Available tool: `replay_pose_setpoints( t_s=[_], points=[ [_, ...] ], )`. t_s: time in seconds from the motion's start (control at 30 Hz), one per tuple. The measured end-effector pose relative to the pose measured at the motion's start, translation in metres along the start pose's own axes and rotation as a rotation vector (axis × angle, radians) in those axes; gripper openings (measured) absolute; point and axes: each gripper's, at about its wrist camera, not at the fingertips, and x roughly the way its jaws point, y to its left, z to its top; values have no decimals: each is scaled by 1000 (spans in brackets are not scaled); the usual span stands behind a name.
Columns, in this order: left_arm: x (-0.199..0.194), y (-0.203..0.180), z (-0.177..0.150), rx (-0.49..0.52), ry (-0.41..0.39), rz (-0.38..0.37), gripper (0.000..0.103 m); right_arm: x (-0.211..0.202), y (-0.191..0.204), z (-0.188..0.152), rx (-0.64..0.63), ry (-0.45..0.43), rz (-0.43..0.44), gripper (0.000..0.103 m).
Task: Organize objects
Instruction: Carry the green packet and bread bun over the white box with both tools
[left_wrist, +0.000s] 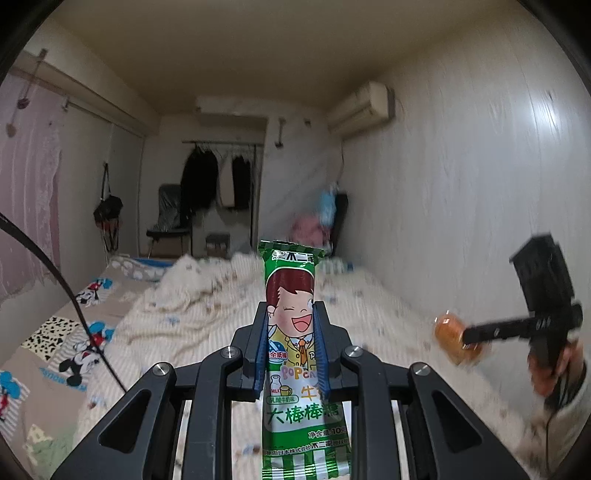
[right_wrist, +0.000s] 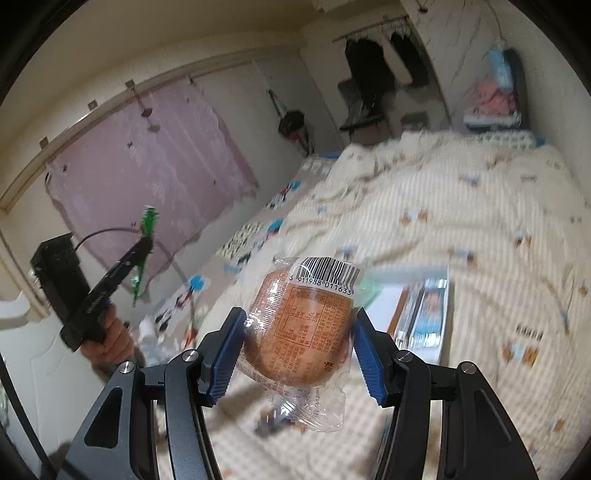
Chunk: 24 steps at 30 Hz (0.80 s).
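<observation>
Two grippers are raised above the bed (right_wrist: 461, 206). The left gripper (left_wrist: 291, 332) is closed tight on a green lollipop packet (left_wrist: 295, 332), held upright. The right gripper (right_wrist: 299, 336), half open, clamps a wrapped orange bun (right_wrist: 299, 325). Behind hangs a pink curtain (right_wrist: 147, 158).

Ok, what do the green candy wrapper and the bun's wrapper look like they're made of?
Candy wrapper: likely glossy printed plastic film; it glints and has a crimped, serrated top edge.
Bun wrapper: thin clear plastic film; the orange-brown bun shows through, and it crinkles with bright highlights, print and a barcode on it.
</observation>
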Motion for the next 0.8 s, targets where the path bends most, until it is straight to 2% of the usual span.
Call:
replay_pose_setpoints(
  t_s=[0.1, 0.2, 0.3, 0.4, 0.5, 0.57, 0.8],
  points=[
    [23, 3, 11, -53, 21, 14, 24, 3, 2, 19, -6, -71, -105, 59],
    [52, 5, 6, -128, 47, -1, 24, 11, 6, 29, -29, -137, -155, 59],
    [79, 4, -17, -197, 39, -55, 24, 24, 6, 24, -20, -193, -98, 59],
    [106, -6, -49, -201, 58, -110, 24, 45, 1, 7, -24, -231, -46, 59],
    [131, -14, -75, -195, 130, -151, 24, 69, -9, -11, -21, -225, -28, 59],
    [142, -17, -89, -203, 163, -158, 24, 89, -20, -21, 11, -188, -30, 59],
    [176, -23, -115, -226, 269, -141, 24, 125, -42, -39, 21, -89, -125, 59]
  ],
)
